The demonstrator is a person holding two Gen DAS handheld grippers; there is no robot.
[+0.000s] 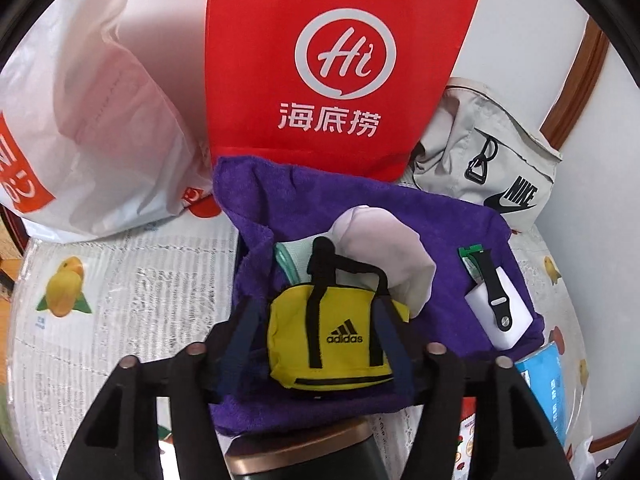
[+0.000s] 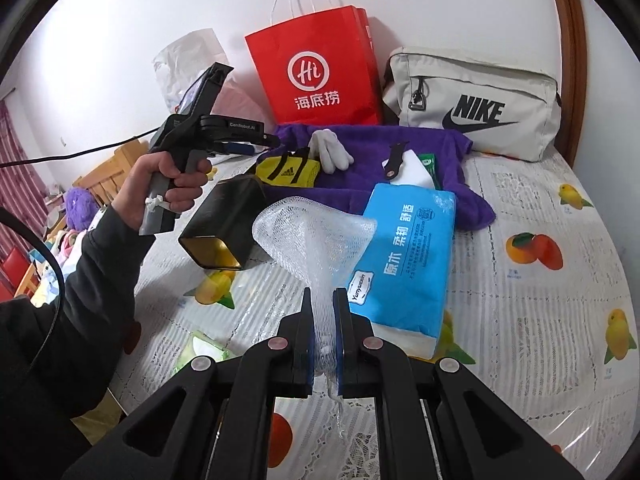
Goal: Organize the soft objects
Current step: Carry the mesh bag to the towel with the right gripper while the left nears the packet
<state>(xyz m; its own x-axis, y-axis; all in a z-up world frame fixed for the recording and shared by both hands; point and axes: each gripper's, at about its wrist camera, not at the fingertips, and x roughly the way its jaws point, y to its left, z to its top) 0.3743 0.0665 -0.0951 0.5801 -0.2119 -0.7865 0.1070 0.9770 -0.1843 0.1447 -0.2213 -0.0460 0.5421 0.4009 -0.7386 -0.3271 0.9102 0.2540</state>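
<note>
Right tool (image 2: 323, 320) is pinching the neck of a white foam net (image 2: 316, 236), jaws closed on it, the net flaring out above the fingertips and a thin tail hanging below. Left tool (image 1: 320, 320) is sitting spread wide, its blue-padded fingers (image 1: 240, 328) standing either side of a small yellow bag (image 1: 332, 336) without clamping it; in the right view the left tool (image 2: 256, 140) is being held out over the purple towel (image 2: 440, 148) by the person's left hand (image 2: 168, 184). The yellow bag is lying on the towel, black handles up, a white glove (image 1: 384, 248) touching its far side and a teal item poking out beside it. A black strap (image 1: 490, 284) is lying across a white pad (image 1: 504, 320) on the towel's right part. A blue tissue pack (image 2: 404, 248) is resting just beside the net, overlapping the towel's near edge. A black box (image 2: 224, 220) with a gold inside is lying on its side near the net, mouth facing the camera. Behind the towel a red bag (image 2: 316, 68) is standing upright against the wall, a grey Nike bag (image 2: 472, 104) to its right, a white plastic bag (image 1: 88, 120) to its left. All of it is sitting on a bench (image 2: 540, 320) covered in fruit-print cloth.
</note>
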